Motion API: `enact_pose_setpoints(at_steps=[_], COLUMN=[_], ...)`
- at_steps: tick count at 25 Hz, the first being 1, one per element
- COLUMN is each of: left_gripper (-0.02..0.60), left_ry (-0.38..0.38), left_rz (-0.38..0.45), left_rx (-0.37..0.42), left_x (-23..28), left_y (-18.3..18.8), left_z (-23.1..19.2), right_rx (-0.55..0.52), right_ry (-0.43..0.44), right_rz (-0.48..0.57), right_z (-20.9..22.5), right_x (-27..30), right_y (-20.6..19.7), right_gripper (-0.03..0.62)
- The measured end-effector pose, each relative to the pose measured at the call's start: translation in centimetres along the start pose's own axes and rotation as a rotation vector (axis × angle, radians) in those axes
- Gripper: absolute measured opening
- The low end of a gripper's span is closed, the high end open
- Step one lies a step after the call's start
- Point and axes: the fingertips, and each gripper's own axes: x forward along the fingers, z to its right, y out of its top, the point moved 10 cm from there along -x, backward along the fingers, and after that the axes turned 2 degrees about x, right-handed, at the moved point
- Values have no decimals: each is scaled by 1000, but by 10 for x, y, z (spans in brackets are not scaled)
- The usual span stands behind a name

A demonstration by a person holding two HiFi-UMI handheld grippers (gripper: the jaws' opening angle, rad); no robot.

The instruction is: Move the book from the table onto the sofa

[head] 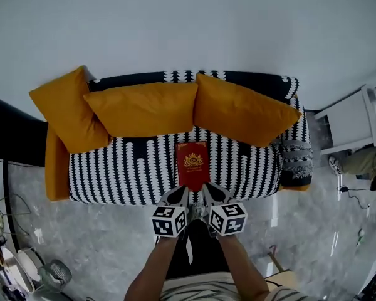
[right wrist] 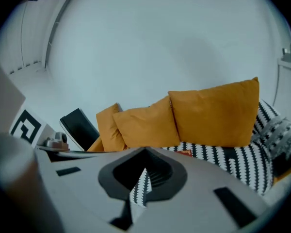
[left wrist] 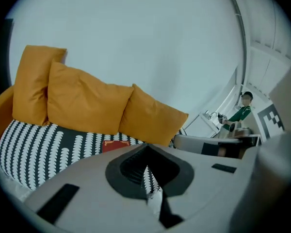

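Two grippers sit low in the head view, side by side at the sofa's front edge. The left gripper and the right gripper are each topped by a marker cube, and both are clenched and empty. In the left gripper view the left gripper has its jaws pressed together, with only a thin slit between them that shows a strip of the sofa's pattern. The right gripper looks the same in its own view. Nothing is pinched in either.

The book is red with a gold emblem. It lies flat on the sofa, on the black-and-white seat just in front of the gap between the middle cushion and the right cushion. A third orange cushion leans at the left end. From above, the gripper tips overlap the book's near edge, so its lower corners are covered; whether they touch it cannot be told.

From the grippers themselves the book is nearly lost. It shows as a red sliver above the left gripper's grey body, and an even smaller one in the right gripper view. The print on the cover is too small to read.

The person's forearms run off the bottom of the head view. A dark panel stands past the sofa's left end, partly cut off. At the far right of the left gripper view there is a small figure in a green top — too distant to make out more.
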Motion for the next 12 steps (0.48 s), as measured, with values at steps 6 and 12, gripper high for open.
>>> enact_pose_setpoints(at_steps=[6,12], left_gripper=[3,3], left_ry=[16,42], left_rz=[73,178], left_rx=[25,122], left_x=[-39,-91], left_y=[29,64], left_z=[26,55], right_rx=[-55,-105], right_ry=[38,76], right_rz=[53,140], right_z=[-26,-54], right_x=[-32,-77], right_y=[33,70], right_gripper=[12,12])
